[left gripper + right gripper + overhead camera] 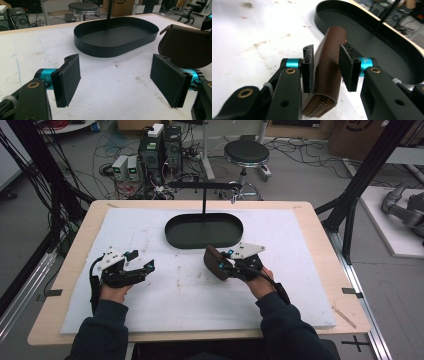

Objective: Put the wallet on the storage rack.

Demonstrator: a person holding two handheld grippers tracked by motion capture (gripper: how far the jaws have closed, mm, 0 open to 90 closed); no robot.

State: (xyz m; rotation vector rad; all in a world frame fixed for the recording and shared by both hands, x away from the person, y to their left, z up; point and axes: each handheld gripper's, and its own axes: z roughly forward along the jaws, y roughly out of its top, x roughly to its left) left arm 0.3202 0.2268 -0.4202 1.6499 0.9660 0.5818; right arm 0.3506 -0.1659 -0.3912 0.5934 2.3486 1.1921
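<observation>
White mat (165,290), brown pouch (325,72) between right hand-held gripper (326,66) pads.

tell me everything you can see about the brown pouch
The brown pouch looks like smooth dark leather, rounded in outline, with a zip along its edge and a small tan pull tab near the top. It stands on edge, clamped between the pads of the right tool, lifted off the white mat just in front of the black oval tray. Nothing else touches it.

A robotics lab is indicated: computer towers (161,151) and bench power supplies (125,167) stand amid tangled floor cables (107,145), a black frame (370,167) encloses the desk (320,250), and a grey robot arm (405,207) lies nearby.
</observation>
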